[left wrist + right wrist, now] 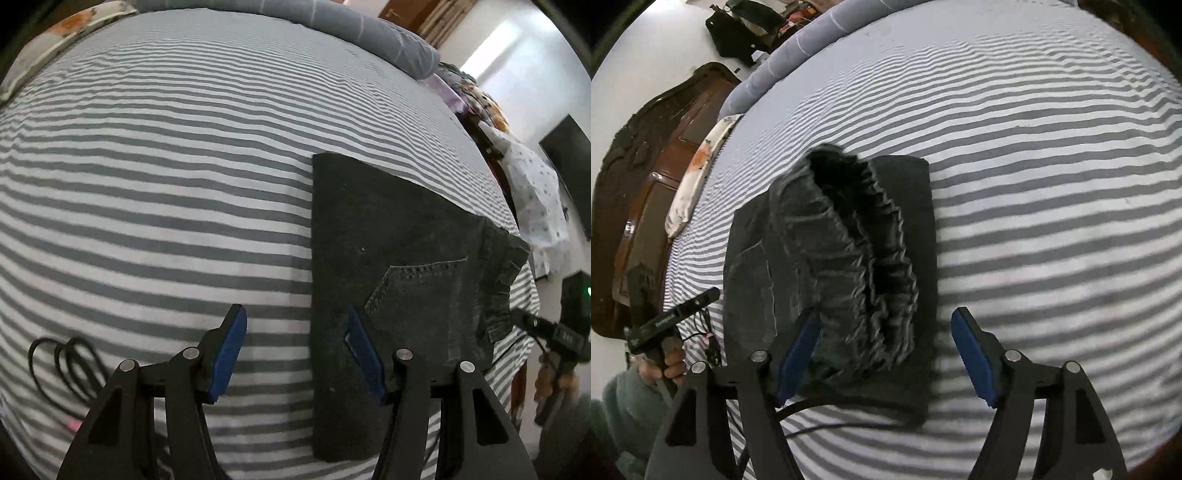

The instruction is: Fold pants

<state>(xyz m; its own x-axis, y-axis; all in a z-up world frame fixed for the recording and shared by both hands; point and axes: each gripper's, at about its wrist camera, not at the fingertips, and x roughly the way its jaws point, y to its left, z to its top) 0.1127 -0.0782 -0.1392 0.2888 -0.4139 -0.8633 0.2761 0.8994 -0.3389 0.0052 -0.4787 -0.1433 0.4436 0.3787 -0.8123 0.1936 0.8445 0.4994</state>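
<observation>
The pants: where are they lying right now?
The folded pants lie on the striped bedsheet, right of centre in the left wrist view, near the bed's edge.

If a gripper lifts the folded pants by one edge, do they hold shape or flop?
Probably flop: the dark pants are soft denim stacked in loose layers. The ruffled elastic waistband gapes open, so layers likely slide apart. Unlikely to roll.
</observation>
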